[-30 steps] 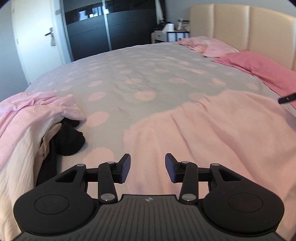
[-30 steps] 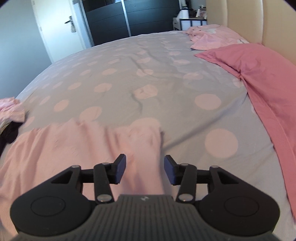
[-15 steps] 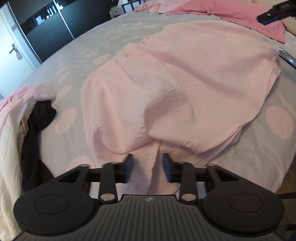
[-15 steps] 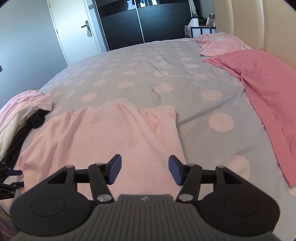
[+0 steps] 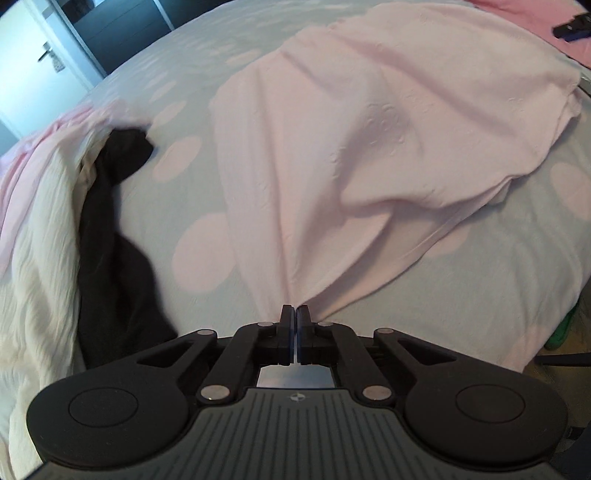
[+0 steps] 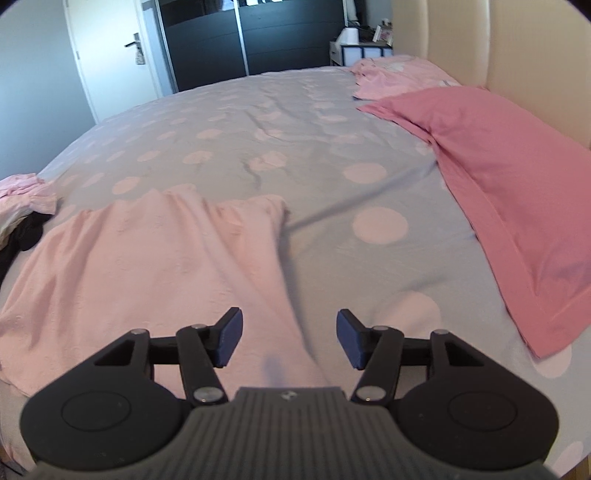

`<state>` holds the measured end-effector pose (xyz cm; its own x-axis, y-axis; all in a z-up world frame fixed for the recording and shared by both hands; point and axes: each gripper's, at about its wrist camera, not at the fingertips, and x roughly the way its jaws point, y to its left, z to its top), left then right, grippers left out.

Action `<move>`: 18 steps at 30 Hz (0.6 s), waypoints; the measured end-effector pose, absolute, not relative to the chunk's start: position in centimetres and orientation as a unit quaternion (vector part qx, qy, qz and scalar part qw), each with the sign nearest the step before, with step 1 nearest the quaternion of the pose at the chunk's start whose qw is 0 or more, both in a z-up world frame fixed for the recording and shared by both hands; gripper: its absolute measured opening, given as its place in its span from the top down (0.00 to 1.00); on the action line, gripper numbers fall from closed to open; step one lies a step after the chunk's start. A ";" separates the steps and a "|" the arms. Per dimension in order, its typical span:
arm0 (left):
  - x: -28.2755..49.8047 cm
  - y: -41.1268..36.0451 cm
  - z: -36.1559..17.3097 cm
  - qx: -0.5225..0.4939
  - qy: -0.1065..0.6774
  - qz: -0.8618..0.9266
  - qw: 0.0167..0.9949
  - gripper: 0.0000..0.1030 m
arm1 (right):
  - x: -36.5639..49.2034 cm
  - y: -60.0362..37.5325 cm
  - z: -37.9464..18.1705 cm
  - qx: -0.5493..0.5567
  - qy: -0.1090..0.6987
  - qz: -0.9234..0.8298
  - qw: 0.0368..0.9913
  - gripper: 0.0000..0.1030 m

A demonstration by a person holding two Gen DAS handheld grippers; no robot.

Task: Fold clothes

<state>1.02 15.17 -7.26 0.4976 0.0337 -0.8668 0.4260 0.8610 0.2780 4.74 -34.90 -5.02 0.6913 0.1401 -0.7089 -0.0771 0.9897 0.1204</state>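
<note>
A pale pink garment (image 5: 369,147) lies spread on the dotted bed cover (image 5: 192,177). My left gripper (image 5: 295,312) is shut on the garment's near edge, and the cloth gathers into folds that run to the fingertips. In the right wrist view the same garment (image 6: 147,266) fills the lower left. My right gripper (image 6: 290,339) hovers open over its right-hand edge, with cloth below the fingers and nothing pressed between them.
A heap of cream (image 5: 37,258), black (image 5: 114,258) and pink clothes lies at the left of the bed. A darker pink pillow (image 6: 498,184) and a beige headboard (image 6: 517,55) stand at the right. A dark wardrobe (image 6: 258,33) and a white door (image 6: 110,55) are beyond the bed.
My left gripper dropped toward the garment's near edge and its jaws closed on the cloth. My right gripper opened a little wider and drew back, so more of the garment shows.
</note>
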 end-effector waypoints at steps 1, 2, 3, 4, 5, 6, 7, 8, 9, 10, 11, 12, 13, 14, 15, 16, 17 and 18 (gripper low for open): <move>1.1 15.4 -7.2 0.236 0.492 -0.110 0.831 1.00 | 4.9 -35.4 -5.3 0.046 0.394 0.055 0.916 0.42; 1.2 15.6 -7.2 0.236 0.497 -0.101 0.829 1.00 | 5.1 -35.8 -5.6 0.052 0.399 0.050 0.914 0.42; 1.3 15.8 -7.1 0.237 0.502 -0.093 0.827 1.00 | 5.2 -36.3 -5.7 0.058 0.403 0.046 0.912 0.42; 1.4 16.0 -7.1 0.237 0.507 -0.085 0.825 1.00 | 5.3 -36.8 -5.9 0.065 0.406 0.041 0.911 0.42; 1.5 16.2 -7.1 0.237 0.512 -0.076 0.822 1.00 | 5.3 -37.2 -5.9 0.071 0.407 0.037 0.910 0.42; 1.6 16.4 -7.0 0.236 0.515 -0.069 0.821 1.00 | 5.3 -37.4 -6.0 0.076 0.407 0.037 0.910 0.42; 1.7 16.6 -6.7 0.232 0.516 -0.066 0.822 0.99 | 5.3 -37.7 -6.0 0.082 0.407 0.036 0.909 0.42; 1.8 16.7 -6.4 0.226 0.516 -0.064 0.824 0.98 | 5.3 -37.9 -6.1 0.088 0.406 0.037 0.909 0.42; 1.9 16.7 -5.9 0.213 0.512 -0.067 0.829 0.94 | 5.5 -38.1 -6.2 0.099 0.406 0.041 0.908 0.41; 2.0 16.7 -5.3 0.198 0.507 -0.073 0.836 0.88 | 5.9 -38.1 -6.4 0.113 0.405 0.048 0.906 0.40; 2.0 16.6 -4.6 0.177 0.499 -0.086 0.844 0.84 | 6.2 -38.2 -6.7 0.128 0.404 0.056 0.904 0.40; 2.0 16.3 -3.9 0.156 0.489 -0.100 0.852 0.77 | 6.6 -38.3 -7.0 0.145 0.405 0.064 0.900 0.37; 2.2 16.0 -3.2 0.139 0.478 -0.112 0.860 0.71 | 7.1 -38.3 -7.4 0.166 0.408 0.074 0.895 0.35; 2.3 15.7 -2.7 0.125 0.470 -0.118 0.866 0.69 | 7.6 -38.3 -7.8 0.187 0.410 0.084 0.889 0.32; 2.7 15.3 -2.2 0.112 0.464 -0.120 0.870 0.68 | 8.1 -38.3 -8.3 0.206 0.412 0.092 0.883 0.31; 3.1 15.0 -1.9 0.098 0.459 -0.123 0.875 0.67 | 8.6 -38.1 -8.7 0.218 0.414 0.095 0.879 0.30; 3.5 14.6 -1.6 0.085 0.455 -0.129 0.877 0.67 | 9.2 -37.8 -9.2 0.224 0.418 0.095 0.875 0.29; 4.0 14.3 -1.5 0.072 0.452 -0.135 0.879 0.67 | 9.7 -37.5 -9.6 0.229 0.422 0.096 0.872 0.29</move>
<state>4.03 14.32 -1.46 0.5557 -0.1713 -0.8135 0.3018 0.9534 0.0054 9.75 -37.52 -9.60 0.6257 0.3601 -0.6920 0.0262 0.8769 0.4799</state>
